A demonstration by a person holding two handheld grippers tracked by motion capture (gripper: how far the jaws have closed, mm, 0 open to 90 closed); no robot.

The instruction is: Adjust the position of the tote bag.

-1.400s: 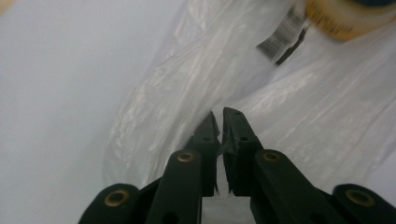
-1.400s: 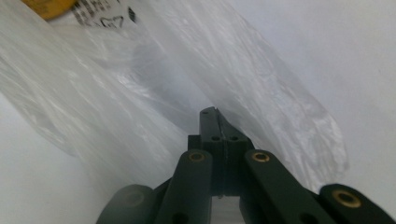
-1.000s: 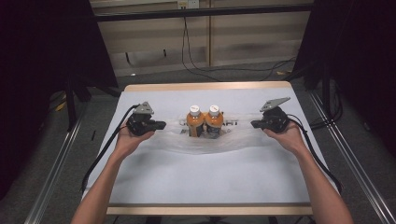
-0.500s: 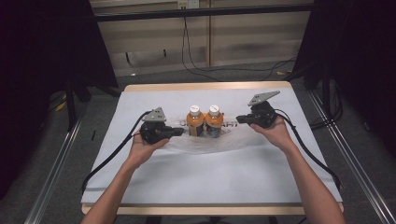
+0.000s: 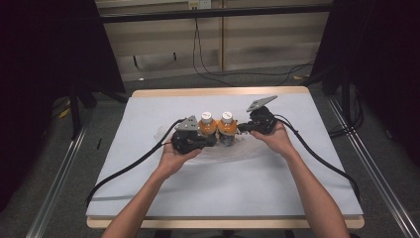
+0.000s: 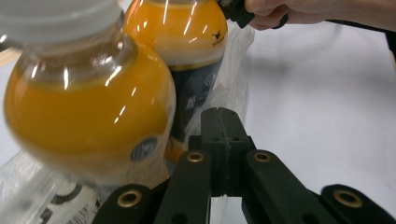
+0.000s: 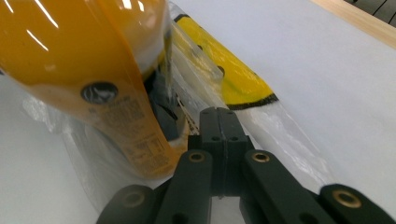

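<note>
Left gripper [image 6: 223,122]: jaws pressed flat together, clear bag film [image 6: 233,70] bunched at the tips; whether film is actually pinched, cannot tell. Left bottle [image 6: 84,107] sits just left of the tips and very close, the right bottle [image 6: 184,42] behind it. Right gripper [image 7: 222,122]: jaws likewise closed with no gap, the film [image 7: 280,135] running right at their tips; grip on it not confirmable. A bottle [image 7: 79,60] stands just left of these tips, the bag's yellow print [image 7: 238,79] lying flat beyond. High view: the two bottles [image 5: 218,128] stand upright, side by side and touching, white caps up, between the two grippers at mid-table, slightly toward the far edge. Left gripper [image 5: 210,141] is against the left bottle's base; right gripper [image 5: 241,128] meets the right bottle's side. White table cover [image 5: 223,188] is open on the near side and toward both side edges. Wooden far edge [image 5: 218,92] lies well behind the bottles. The gripper views resolve label print and film wrinkles; the high view gives the layout and the trailing cables [image 5: 129,166].
</note>
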